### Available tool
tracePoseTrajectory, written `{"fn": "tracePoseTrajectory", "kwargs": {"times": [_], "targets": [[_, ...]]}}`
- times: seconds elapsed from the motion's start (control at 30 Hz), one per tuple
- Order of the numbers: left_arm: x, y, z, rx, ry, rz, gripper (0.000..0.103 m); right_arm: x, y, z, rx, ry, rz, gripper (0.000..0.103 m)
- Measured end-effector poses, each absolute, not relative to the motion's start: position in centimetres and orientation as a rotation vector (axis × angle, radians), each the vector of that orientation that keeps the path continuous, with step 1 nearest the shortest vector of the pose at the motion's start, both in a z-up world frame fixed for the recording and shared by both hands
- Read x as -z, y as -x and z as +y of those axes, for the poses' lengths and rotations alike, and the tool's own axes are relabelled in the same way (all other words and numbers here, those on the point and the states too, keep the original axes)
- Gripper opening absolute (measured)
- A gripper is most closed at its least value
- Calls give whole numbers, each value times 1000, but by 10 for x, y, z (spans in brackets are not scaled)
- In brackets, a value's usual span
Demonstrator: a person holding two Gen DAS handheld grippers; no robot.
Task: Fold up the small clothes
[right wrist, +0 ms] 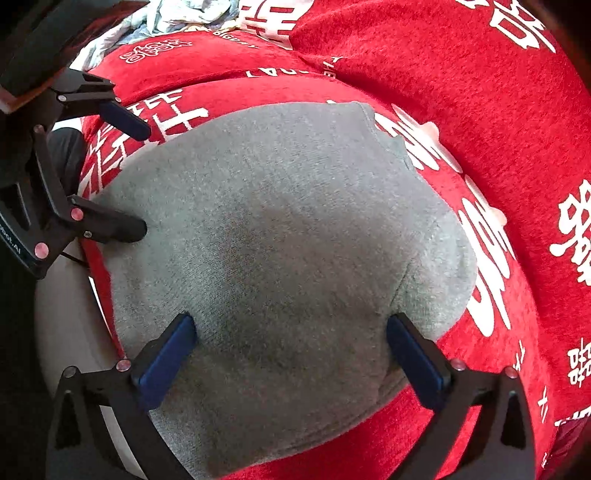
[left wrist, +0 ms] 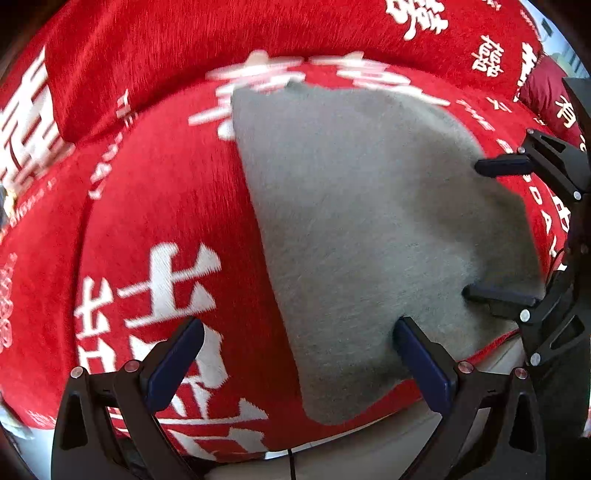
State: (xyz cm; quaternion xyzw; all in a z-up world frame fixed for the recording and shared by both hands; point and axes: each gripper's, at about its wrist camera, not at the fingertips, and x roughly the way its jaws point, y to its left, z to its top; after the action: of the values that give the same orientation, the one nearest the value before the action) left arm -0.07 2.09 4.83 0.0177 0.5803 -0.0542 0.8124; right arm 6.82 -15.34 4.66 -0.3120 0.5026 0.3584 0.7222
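A grey knitted garment (left wrist: 362,221) lies flat on a red cover with white characters; it fills the middle of the right wrist view (right wrist: 280,251). My left gripper (left wrist: 297,350) is open and empty, its right finger over the garment's near left edge; it also shows at the left of the right wrist view (right wrist: 144,181). My right gripper (right wrist: 291,347) is open and empty, both fingers spread just above the garment's near part; it shows at the right of the left wrist view (left wrist: 471,230).
The red cover (left wrist: 147,184) drapes over a cushioned seat with a raised backrest (right wrist: 461,74) behind. A pale seat edge (right wrist: 66,325) shows below the cover. Crumpled light fabric (right wrist: 177,18) lies at the far left. A dark red cushion (left wrist: 546,92) sits at the far right.
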Motion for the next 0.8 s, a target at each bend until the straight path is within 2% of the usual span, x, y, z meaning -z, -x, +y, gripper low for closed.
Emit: {"fn": "tracePoseTrajectory", "kwargs": {"times": [0.2,0.43,0.8], "targets": [[-73,-6,14,93,-58,1182,103,-90,-60,-164,-761,589,1073,103],[-71,-13,2,37,-33,1205,103,-120,-68,-178,-611,384,1121,103],[-65,-9,2,-48,10,1225,103,-110,-69,-187,-500,269,1186,103]]}}
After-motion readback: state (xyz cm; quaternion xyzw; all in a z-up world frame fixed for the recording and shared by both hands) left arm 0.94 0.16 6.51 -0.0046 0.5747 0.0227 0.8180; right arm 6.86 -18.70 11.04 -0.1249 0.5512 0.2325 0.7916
